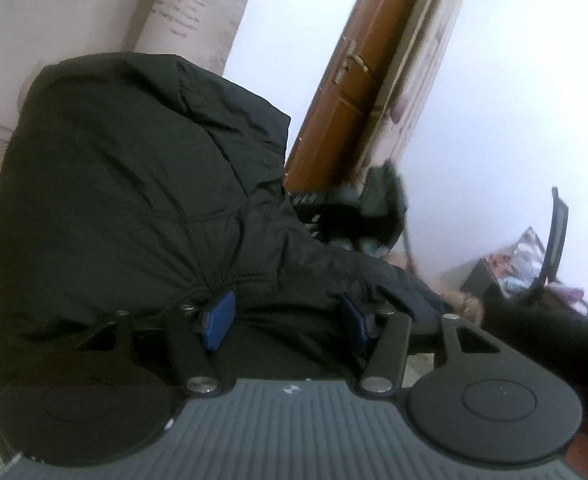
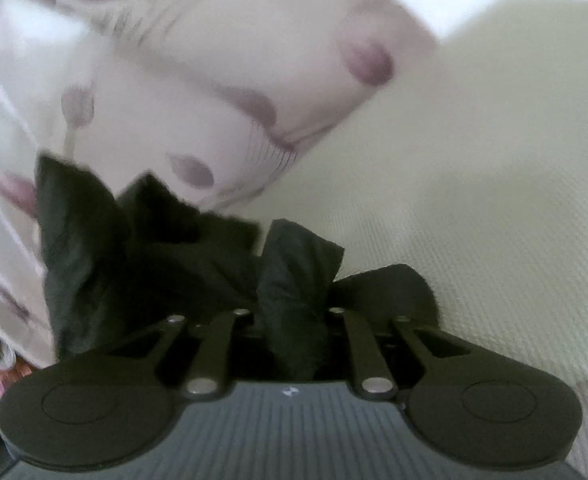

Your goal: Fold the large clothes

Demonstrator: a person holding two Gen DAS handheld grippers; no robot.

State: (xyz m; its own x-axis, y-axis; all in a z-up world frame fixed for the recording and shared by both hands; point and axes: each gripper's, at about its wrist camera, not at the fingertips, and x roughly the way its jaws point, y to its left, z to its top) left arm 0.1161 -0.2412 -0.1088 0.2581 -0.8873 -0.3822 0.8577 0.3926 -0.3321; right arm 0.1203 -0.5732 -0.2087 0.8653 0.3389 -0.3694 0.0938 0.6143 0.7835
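Note:
A large black padded jacket fills the left and middle of the left wrist view, bunched into a mound. My left gripper is pressed into it with its blue pads apart and jacket fabric bulging between them. In the right wrist view, my right gripper is shut on a fold of the black jacket, which bunches up out of the jaws; the fingertips are hidden by cloth. More black fabric hangs to the left.
A cream ribbed bed surface lies under the right gripper. A white floral pillow or quilt sits behind. The left wrist view shows a brown door, white wall, a dark rack and clutter at right.

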